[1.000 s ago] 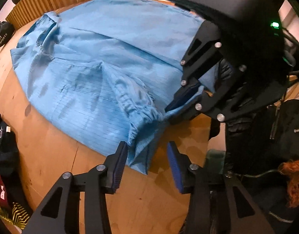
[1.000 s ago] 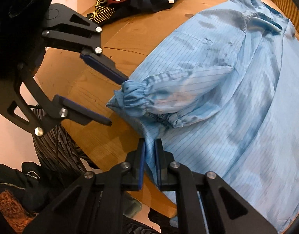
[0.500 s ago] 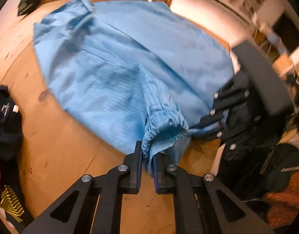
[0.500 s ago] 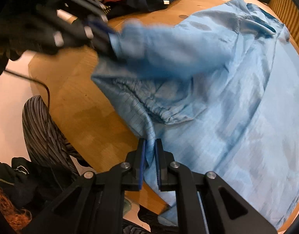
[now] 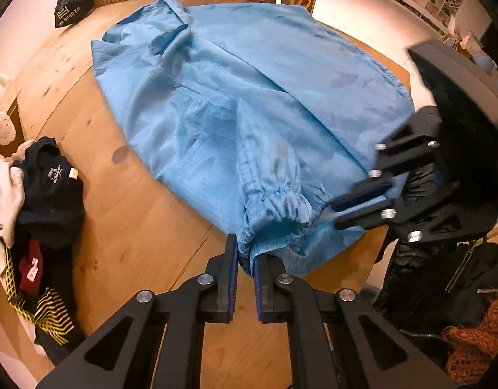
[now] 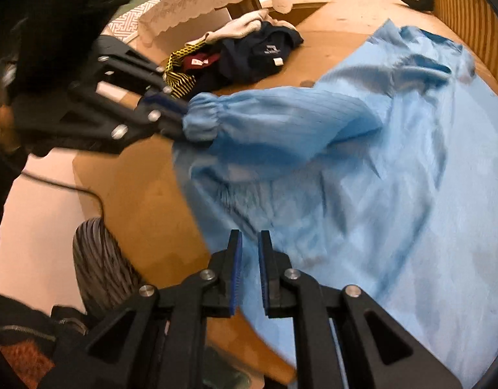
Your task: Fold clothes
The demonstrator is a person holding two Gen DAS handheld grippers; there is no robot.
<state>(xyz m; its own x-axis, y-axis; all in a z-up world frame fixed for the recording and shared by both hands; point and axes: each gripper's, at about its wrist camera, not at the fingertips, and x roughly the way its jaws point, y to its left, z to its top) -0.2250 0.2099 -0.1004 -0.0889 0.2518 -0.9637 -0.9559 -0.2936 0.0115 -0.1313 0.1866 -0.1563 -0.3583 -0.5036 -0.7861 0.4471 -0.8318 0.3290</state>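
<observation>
Round plywood tabletop; thin, limp light-blue striped coat spread. Left gripper pinching elastic cuff, 6 o'clock; right gripper pinching hem.

left gripper: low at near table edge, jaws pinched down on the gathered cuff, fingers pointing fwd
right gripper: jaws nearly closed on the shirt hem, angled in toward the left one, both close together
</observation>
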